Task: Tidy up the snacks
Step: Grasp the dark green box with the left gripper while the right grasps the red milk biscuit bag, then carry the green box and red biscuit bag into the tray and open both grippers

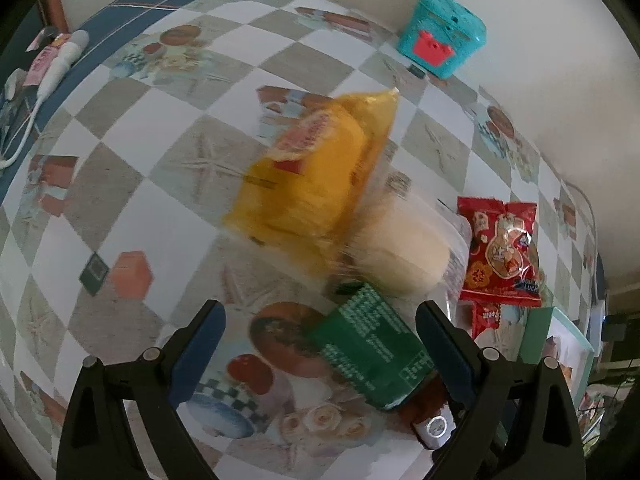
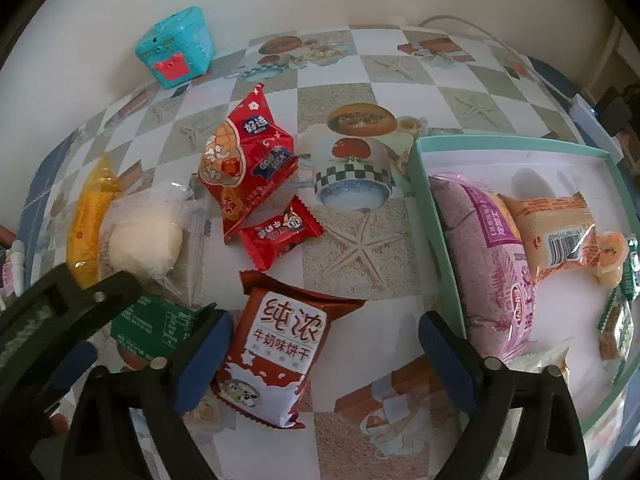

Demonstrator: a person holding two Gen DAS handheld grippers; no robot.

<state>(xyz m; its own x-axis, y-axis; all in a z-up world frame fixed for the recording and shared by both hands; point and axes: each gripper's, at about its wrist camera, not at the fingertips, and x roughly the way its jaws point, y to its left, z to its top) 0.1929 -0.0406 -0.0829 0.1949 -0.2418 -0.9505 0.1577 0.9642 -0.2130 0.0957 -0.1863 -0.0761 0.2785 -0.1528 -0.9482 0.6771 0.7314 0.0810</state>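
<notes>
So the table (image 2: 360, 92) has that checkered picture cloth on it, and snacks are scattered all over. Starting at the left edge, the yellow packet (image 2: 86, 220) lies next to a clear bag with a white bun (image 2: 146, 246) in it, the two touching. The left gripper (image 1: 320, 344) is spread wide open just above the green packet (image 1: 368, 352), one finger right beside its right end, not pinching anything. Back by the wall sits a teal toy box (image 2: 176, 46) with a red clasp, well apart from the snacks. Toward the middle of the table there's a big red bag (image 2: 246, 164) with a small red candy (image 2: 280, 238) touching its lower end. Nearer the front edge is the milk biscuit pack (image 2: 276, 352), and the right gripper (image 2: 324, 356) hangs over it spread wide, its left finger just beside the pack, holding nothing. Over at the right edge is the mint green tray (image 2: 436, 216), with a purple bag (image 2: 492, 276) and an orange packet (image 2: 556, 232) inside, plus a few small bits I can't make out.
</notes>
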